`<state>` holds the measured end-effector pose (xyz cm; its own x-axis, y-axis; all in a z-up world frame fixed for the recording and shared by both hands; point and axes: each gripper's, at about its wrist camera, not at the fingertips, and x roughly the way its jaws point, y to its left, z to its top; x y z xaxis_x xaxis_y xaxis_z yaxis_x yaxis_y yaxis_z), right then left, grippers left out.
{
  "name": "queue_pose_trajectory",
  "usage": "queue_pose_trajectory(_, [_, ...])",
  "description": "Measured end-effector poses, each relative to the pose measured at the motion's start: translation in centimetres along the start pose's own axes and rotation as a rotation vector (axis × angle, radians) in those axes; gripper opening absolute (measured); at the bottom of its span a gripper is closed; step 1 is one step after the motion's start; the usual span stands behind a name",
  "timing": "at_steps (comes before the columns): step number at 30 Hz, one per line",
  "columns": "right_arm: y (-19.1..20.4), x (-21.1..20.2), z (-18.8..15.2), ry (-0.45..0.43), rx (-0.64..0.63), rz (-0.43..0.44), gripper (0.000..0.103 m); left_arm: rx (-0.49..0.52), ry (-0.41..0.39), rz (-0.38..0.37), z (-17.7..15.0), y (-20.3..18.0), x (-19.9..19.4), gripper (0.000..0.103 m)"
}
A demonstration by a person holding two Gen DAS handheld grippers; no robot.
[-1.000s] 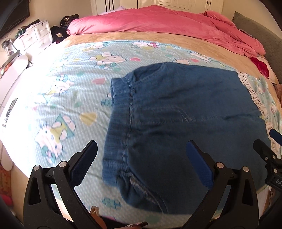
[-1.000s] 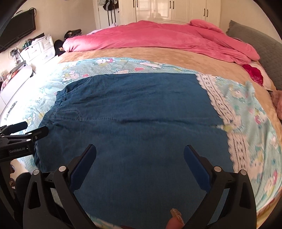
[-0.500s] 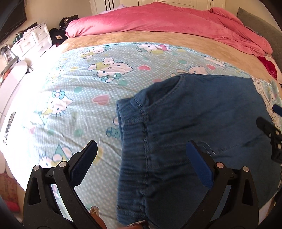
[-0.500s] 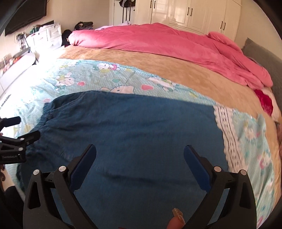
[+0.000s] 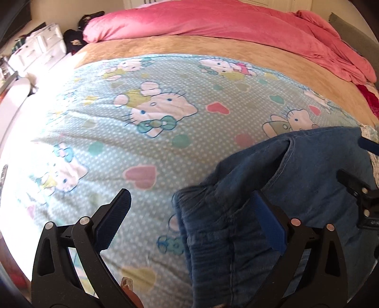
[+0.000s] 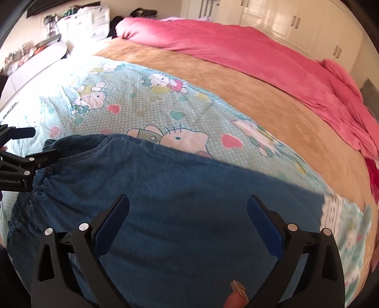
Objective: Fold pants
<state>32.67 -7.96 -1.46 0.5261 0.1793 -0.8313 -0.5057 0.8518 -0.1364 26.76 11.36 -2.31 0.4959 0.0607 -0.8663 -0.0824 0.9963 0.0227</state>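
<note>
Blue denim pants lie flat on the cartoon-cat blue bedsheet. In the left wrist view the pants' gathered waistband sits low at the right, partly under my right finger. My left gripper is open and empty, hovering over the sheet and the waistband edge. My right gripper is open and empty above the middle of the pants. The left gripper also shows at the left edge of the right wrist view, beside the waistband. The right gripper's tip shows at the right edge of the left wrist view.
A pink duvet is heaped along the far side of the bed over a tan blanket. White drawers and clutter stand at the far left. White wardrobes line the back wall. A lace sheet edge lies right of the pants.
Both views have swung left and closer to the bed. The pants now fill less of each view and sit lower right. Both grippers stay open.
</note>
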Motion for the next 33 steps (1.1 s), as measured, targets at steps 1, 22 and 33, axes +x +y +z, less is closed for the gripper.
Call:
queue_pose_trajectory(1, [0.2,0.4,0.4,0.001,-0.023,0.001,0.099,0.022,-0.007,-0.009,0.0,-0.3,0.3,0.093])
queue_pose_trajectory(22, [2.0,0.8,0.5,-0.024,-0.152,0.226,0.005,0.124,-0.114,-0.150,-3.1,-2.2,-6.2,0.026])
queue_pose_trajectory(33, [1.6,-9.2,-6.3,-0.141,-0.018,0.281,0.005,0.163,-0.147,-0.186,-5.4,-2.9,-9.4,0.026])
